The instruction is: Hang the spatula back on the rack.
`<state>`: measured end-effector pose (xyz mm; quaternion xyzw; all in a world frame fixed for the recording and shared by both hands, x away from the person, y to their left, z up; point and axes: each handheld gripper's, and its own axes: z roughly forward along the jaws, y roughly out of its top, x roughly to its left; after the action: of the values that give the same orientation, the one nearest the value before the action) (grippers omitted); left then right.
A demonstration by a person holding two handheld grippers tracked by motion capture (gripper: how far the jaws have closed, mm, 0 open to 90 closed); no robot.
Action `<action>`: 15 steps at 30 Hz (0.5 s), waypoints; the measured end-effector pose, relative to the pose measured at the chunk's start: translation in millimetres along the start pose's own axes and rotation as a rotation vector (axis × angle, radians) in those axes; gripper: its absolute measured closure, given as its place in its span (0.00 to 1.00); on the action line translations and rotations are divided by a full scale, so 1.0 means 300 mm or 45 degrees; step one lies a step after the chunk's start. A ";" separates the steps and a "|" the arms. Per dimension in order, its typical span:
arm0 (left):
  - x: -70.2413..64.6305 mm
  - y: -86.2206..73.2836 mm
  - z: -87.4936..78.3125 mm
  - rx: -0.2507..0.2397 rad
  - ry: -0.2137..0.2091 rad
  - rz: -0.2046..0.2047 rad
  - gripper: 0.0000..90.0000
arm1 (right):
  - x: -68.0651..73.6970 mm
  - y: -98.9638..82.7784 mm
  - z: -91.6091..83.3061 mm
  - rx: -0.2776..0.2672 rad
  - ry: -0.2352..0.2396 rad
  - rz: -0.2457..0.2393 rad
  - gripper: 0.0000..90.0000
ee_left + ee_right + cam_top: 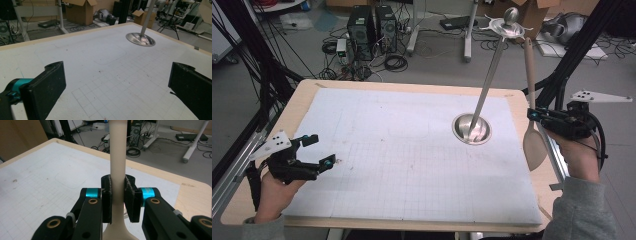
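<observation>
A pale wooden spoon (534,146) stands upright at the table's right edge, bowl down and handle rising. My right gripper (534,116) is shut on its handle just above the bowl. In the right gripper view both pads (106,200) press the spoon's handle (117,157). A metal hanging stand (471,129) has its round base on the mat left of the spoon, and its pole leans up to a hooked top (509,26). My left gripper (319,150) rests open at the near left with nothing between its jaws. In the left gripper view (120,87) the stand's base (140,39) lies far ahead.
A white gridded mat (412,150) covers most of the wooden table (302,95). Black frame struts (569,65) rise beside the right edge. On the floor beyond are computer towers (372,30), cables and cardboard boxes (80,11).
</observation>
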<state>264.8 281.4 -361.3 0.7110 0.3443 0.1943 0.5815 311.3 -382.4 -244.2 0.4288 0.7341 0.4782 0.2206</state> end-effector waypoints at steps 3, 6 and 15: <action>-0.001 0.002 -0.003 -0.006 -0.001 0.002 0.02 | 0.004 0.002 0.008 0.004 -0.005 -0.011 0.87; 0.000 0.002 -0.004 -0.008 0.001 0.001 0.02 | 0.007 0.005 0.018 0.016 -0.007 -0.012 0.87; 0.002 0.000 -0.005 -0.006 0.004 -0.002 0.02 | 0.010 0.005 0.044 0.022 -0.017 -0.010 0.87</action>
<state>264.2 282.8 -360.9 0.7091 0.3453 0.1957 0.5828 320.0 -372.8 -248.4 0.4309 0.7384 0.4681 0.2237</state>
